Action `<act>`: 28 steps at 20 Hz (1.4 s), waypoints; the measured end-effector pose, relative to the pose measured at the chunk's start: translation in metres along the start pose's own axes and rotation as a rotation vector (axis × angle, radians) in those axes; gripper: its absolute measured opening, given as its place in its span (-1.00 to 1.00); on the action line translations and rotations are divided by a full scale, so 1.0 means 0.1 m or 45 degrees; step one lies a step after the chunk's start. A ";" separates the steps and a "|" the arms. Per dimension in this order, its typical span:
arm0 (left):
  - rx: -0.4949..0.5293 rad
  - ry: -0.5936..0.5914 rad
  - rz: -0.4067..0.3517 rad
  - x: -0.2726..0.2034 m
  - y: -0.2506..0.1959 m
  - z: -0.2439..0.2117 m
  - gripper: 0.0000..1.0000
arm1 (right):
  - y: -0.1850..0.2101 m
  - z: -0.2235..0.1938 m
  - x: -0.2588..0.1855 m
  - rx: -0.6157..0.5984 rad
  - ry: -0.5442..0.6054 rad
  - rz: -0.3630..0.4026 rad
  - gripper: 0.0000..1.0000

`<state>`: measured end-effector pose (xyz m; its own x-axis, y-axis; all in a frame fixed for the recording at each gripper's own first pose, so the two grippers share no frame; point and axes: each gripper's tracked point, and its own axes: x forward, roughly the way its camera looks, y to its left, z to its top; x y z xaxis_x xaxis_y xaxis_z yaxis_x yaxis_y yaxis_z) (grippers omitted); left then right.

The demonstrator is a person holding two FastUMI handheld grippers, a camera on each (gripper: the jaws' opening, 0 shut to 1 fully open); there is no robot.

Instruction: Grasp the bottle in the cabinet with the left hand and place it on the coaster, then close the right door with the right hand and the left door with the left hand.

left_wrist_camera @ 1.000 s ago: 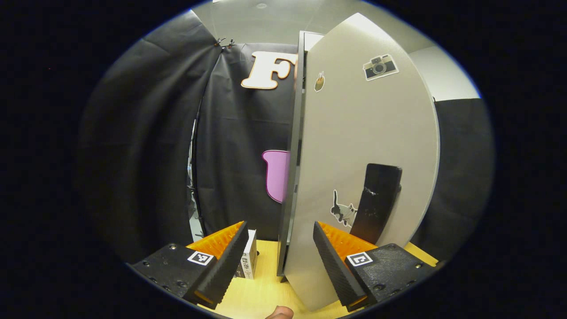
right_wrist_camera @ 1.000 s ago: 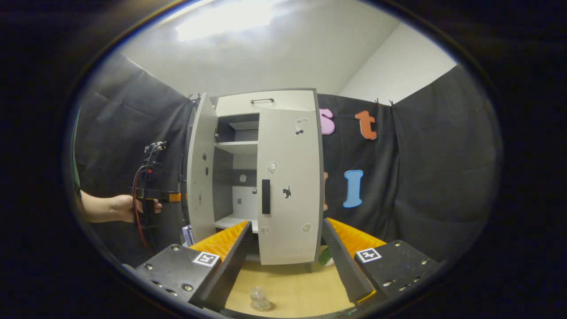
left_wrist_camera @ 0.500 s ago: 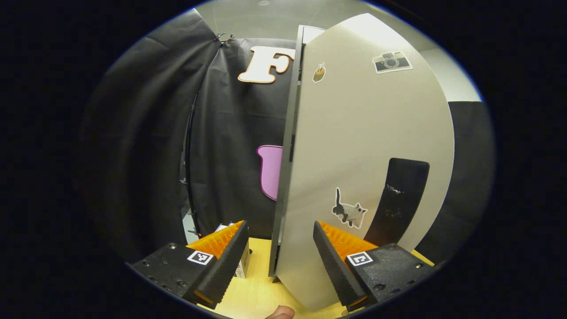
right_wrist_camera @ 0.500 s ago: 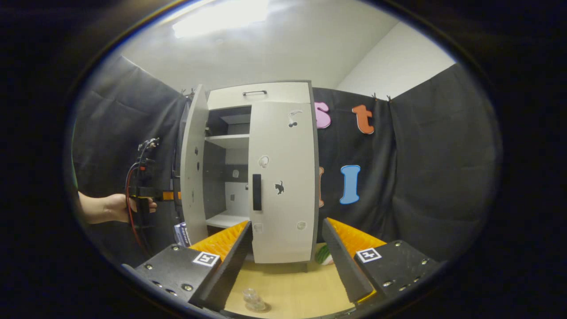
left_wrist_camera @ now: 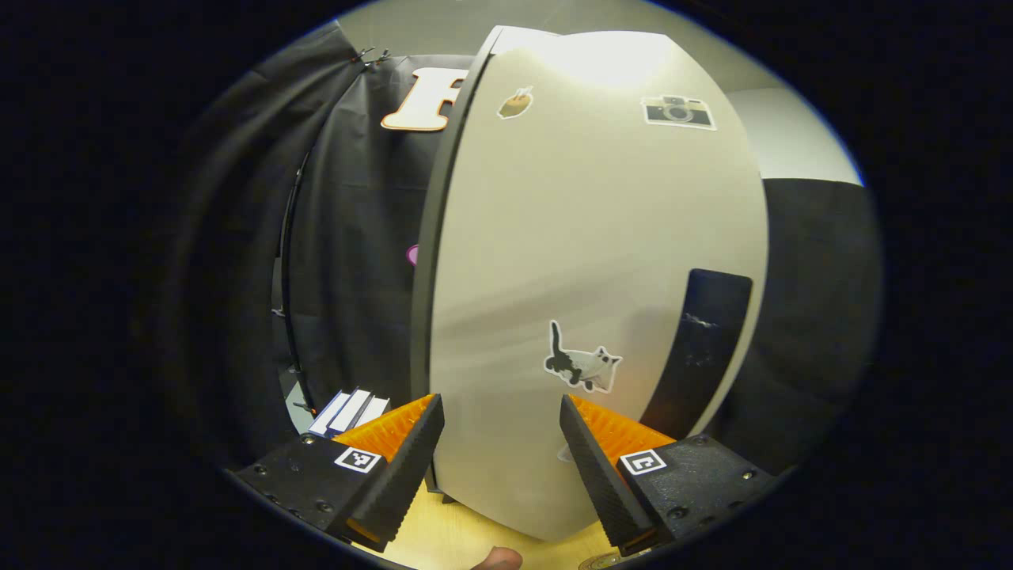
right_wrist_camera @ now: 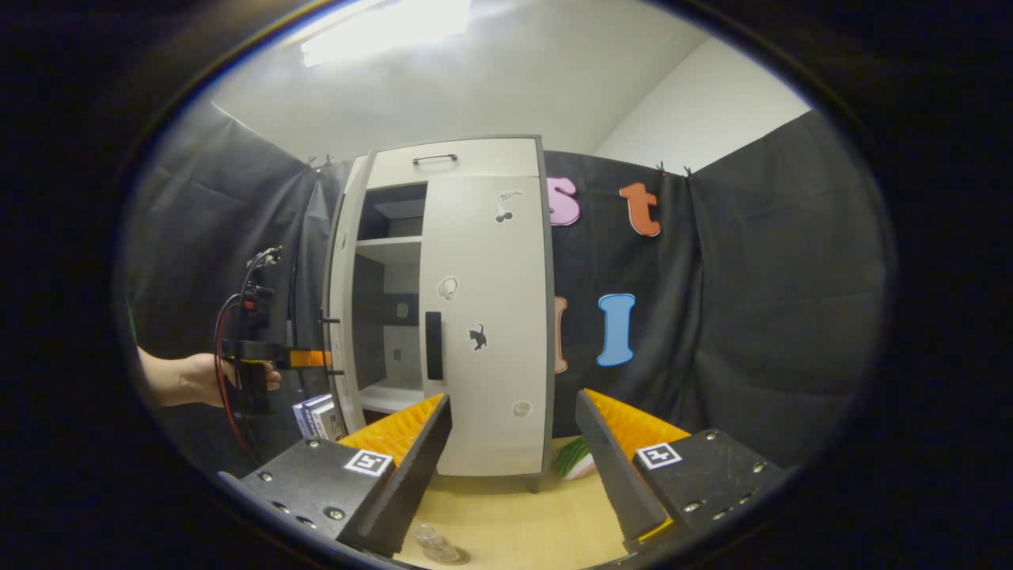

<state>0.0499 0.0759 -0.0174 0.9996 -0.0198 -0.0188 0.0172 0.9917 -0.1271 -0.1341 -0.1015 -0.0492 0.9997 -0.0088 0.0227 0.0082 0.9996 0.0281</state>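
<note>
Against the pale grey left cabinet door (left_wrist_camera: 586, 261), the left gripper (left_wrist_camera: 500, 443) stands spread, clasping nothing. The right gripper (right_wrist_camera: 514, 455) hangs likewise spread before the flat-shut right door (right_wrist_camera: 484, 317).

Table (right_wrist_camera: 514, 518): light wood top. Directly on it:
- cabinet (right_wrist_camera: 483, 317), standing straight ahead of the right gripper, beyond its fingertips;
- clear bottle (right_wrist_camera: 431, 538), near edge, between the right gripper's fingers and close to the left one;
- green-and-white item (right_wrist_camera: 574, 461), at the cabinet's right foot, just beyond the right finger; identity unclear;
- boxes (right_wrist_camera: 315, 416), upright, left of the cabinet.
</note>
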 end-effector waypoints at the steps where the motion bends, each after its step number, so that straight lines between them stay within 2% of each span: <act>1: 0.019 -0.002 -0.001 0.01 -0.05 -0.02 0.89 | 0.00 0.02 0.00 -0.002 -0.003 0.003 0.92; 3: 0.043 -0.007 -0.015 -0.01 -0.18 -0.03 0.90 | -0.02 0.03 -0.02 -0.017 -0.005 0.010 0.92; 4: 0.048 -0.010 -0.021 -0.03 -0.22 -0.04 0.91 | -0.01 0.03 -0.05 -0.024 -0.001 0.012 0.80; 6: 0.058 -0.018 -0.028 -0.08 -0.26 -0.04 0.92 | -0.01 0.04 -0.10 -0.027 0.003 0.013 0.80; 7: 0.061 -0.018 -0.027 -0.12 -0.27 -0.05 0.92 | 0.00 0.04 -0.12 -0.022 0.004 0.015 0.93; 8: 0.061 -0.015 -0.031 -0.15 -0.28 -0.06 0.92 | 0.00 0.05 -0.15 -0.014 0.004 0.015 0.93; 9: 0.064 -0.011 -0.030 -0.19 -0.28 -0.07 0.92 | 0.01 0.05 -0.17 -0.010 0.005 0.016 0.80; 11: 0.079 -0.006 -0.033 -0.27 -0.28 -0.09 0.92 | 0.01 0.05 -0.23 -0.006 0.006 0.011 0.80; 12: 0.095 0.005 -0.030 -0.31 -0.27 -0.10 0.92 | 0.03 0.06 -0.27 -0.001 0.006 0.011 0.93; 17: 0.145 0.002 -0.019 -0.54 -0.25 -0.14 0.92 | 0.05 0.04 -0.46 -0.039 -0.003 -0.019 0.93; 23: 0.125 -0.029 0.009 -0.95 -0.28 -0.18 0.94 | 0.21 -0.02 -0.76 -0.029 0.009 0.014 0.92; 28: 0.151 -0.028 -0.068 -1.30 -0.47 -0.30 0.94 | 0.23 0.02 -0.92 -0.009 -0.018 0.018 0.92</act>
<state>-0.0816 0.0278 -0.0383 0.9974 -0.0713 0.0064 0.0714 0.9974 -0.0088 -0.2259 -0.0774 -0.0484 0.9993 0.0052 0.0371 -0.0059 0.9998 0.0209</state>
